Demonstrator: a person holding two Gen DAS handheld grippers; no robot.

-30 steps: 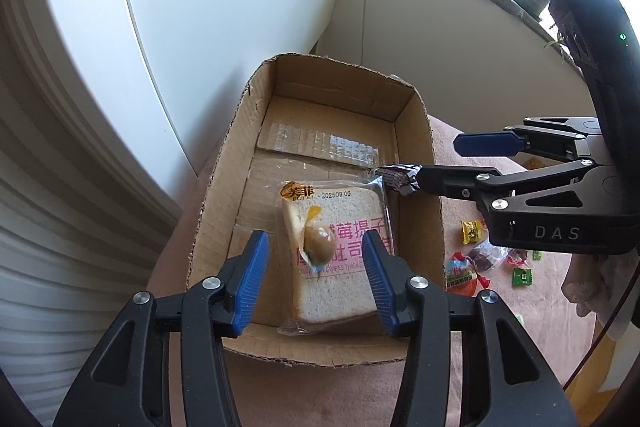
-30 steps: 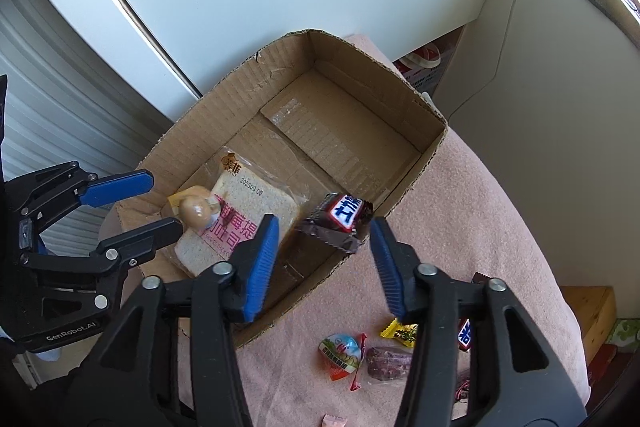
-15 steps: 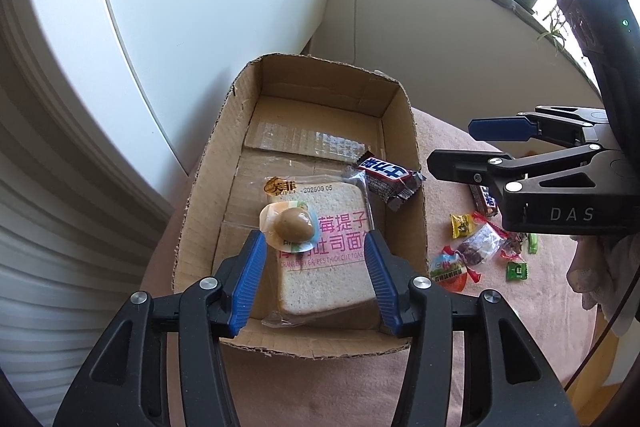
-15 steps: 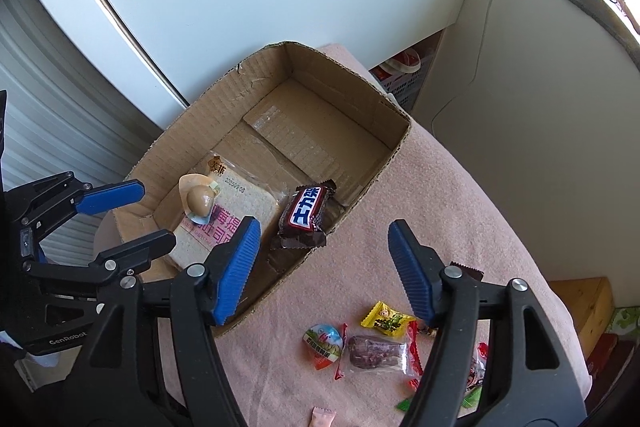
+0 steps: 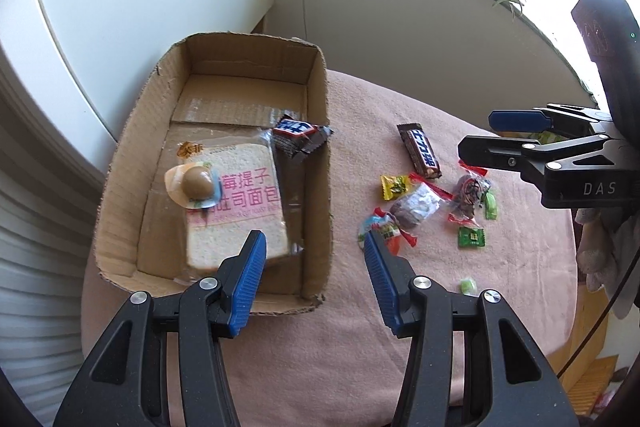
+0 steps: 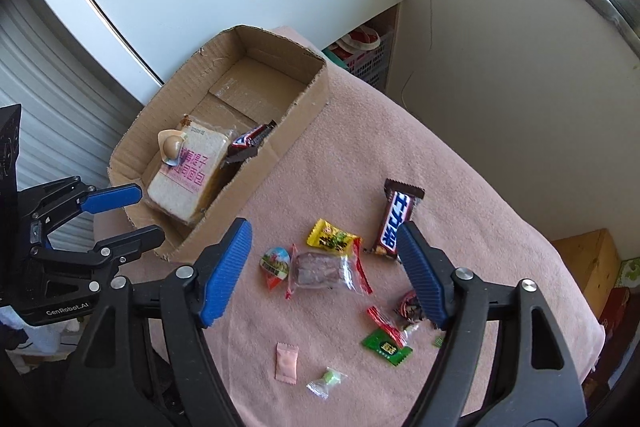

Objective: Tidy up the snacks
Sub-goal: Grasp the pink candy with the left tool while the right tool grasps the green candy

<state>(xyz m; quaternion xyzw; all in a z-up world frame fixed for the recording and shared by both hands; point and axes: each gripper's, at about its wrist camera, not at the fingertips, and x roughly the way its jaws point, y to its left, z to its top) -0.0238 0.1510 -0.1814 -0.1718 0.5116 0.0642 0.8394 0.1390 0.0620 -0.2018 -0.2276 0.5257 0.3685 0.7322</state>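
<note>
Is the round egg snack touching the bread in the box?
Touching. In the left wrist view the egg snack lies right on top of the bread inside the box, overlapping its upper left corner with no gap.

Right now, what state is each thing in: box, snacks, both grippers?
Box: open-topped, partly filled.
Bread: sealed, flat in the box.
Egg pack: on the bread.
Boxed bar: leaning on the box's right wall.
Loose bar: on the cloth, outside the box.
Candies: scattered on the cloth.
Left gripper: open, empty.
Right gripper: open, empty, over the candies.
</note>
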